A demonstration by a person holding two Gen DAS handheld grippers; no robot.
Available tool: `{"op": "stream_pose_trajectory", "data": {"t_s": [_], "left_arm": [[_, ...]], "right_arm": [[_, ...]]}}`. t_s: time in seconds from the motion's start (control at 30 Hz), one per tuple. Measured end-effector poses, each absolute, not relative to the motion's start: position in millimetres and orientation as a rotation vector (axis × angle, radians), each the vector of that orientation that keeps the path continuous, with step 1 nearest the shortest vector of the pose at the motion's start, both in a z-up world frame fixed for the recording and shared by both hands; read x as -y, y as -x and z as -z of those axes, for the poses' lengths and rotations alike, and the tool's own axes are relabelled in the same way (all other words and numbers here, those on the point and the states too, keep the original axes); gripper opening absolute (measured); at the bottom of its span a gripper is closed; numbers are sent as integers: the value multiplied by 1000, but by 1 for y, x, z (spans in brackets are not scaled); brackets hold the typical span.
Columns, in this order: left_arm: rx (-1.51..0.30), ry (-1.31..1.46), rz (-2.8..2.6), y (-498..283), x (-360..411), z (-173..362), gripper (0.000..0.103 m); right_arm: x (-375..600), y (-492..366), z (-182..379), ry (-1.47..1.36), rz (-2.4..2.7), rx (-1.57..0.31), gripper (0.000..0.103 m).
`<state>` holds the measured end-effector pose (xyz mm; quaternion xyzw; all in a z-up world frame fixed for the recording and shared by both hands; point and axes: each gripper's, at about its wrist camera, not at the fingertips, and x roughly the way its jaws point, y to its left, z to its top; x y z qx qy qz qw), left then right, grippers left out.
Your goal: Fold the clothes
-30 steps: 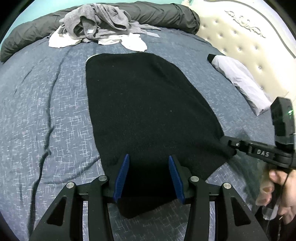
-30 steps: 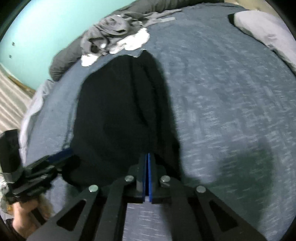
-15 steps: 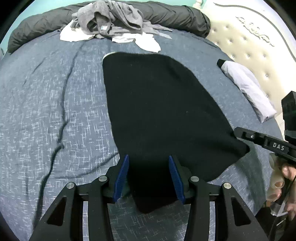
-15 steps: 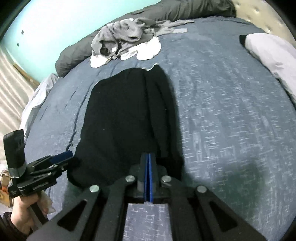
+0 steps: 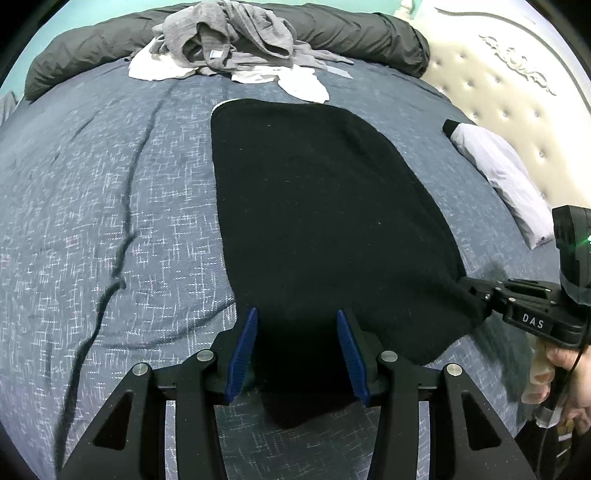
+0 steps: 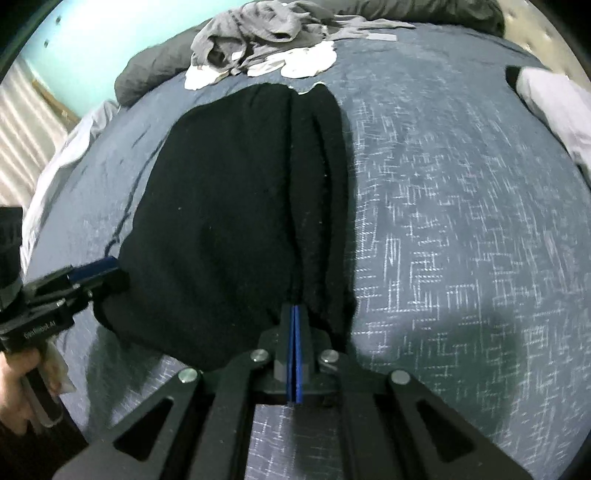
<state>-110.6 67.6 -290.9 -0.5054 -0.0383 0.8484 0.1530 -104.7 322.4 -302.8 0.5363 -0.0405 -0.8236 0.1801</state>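
Observation:
A black garment (image 5: 314,203) lies lengthwise on the blue-grey bed cover (image 5: 92,203), and its near edge is raised off the bed. My left gripper (image 5: 295,317) holds the near left corner, its blue pads standing apart with bunched black cloth filling the gap. In the right wrist view the left gripper (image 6: 110,269) sits at the garment's (image 6: 229,206) lower left corner. My right gripper (image 6: 294,308) is shut on the near right corner, pads together with cloth pinched at the tips. From the left wrist view the right gripper (image 5: 469,288) is at the garment's right corner.
A heap of grey and white clothes (image 5: 229,40) lies at the far end, in front of a rolled dark duvet (image 5: 369,33). A folded pale garment (image 5: 502,177) rests at the right by the padded headboard (image 5: 517,92). A hand (image 5: 565,373) holds the right gripper's handle.
Both grippers keep their hold on the near edge. The right gripper has rolled, so the garment now runs straighter up its view. The left view has shifted only slightly.

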Motion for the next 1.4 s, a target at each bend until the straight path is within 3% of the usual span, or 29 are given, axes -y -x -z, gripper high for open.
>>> {"op": "stream_pose_trajectory", "data": {"t_s": [0.3,0.4,0.43,0.47,0.53,0.63,0.73,0.83,0.93,1.13,1.4], "left_arm": [[258,1488,-2415,113,-53,287,49],[300,1473,-2431,111,-43,279,49],[324,1471,-2431,110,-39,276,51],[341,1479,-2420,111,-36,276,54],[348,1489,-2404,112,-33,274,60],[346,1502,-2355,113,-36,275,61],[355,1529,-2306,115,-39,283,66],[386,1551,-2268,117,-40,290,68],[443,1578,-2237,120,-36,300,76],[573,1600,-2174,125,-31,318,76],[576,1548,-2184,128,-41,324,75]], "right_arm": [[-348,109,285,-1514,2271,279,0],[-362,113,267,-1524,2294,316,7],[-367,115,261,-1522,2302,348,14],[-370,117,257,-1523,2302,379,30],[-369,122,255,-1537,2279,428,51],[-355,126,265,-1601,2209,443,54],[-343,124,279,-1658,2180,422,64],[-346,124,295,-1705,2193,444,64],[-350,125,307,-1731,2186,471,67],[-347,127,311,-1728,2155,455,68],[-333,131,318,-1708,2110,416,69]]}}
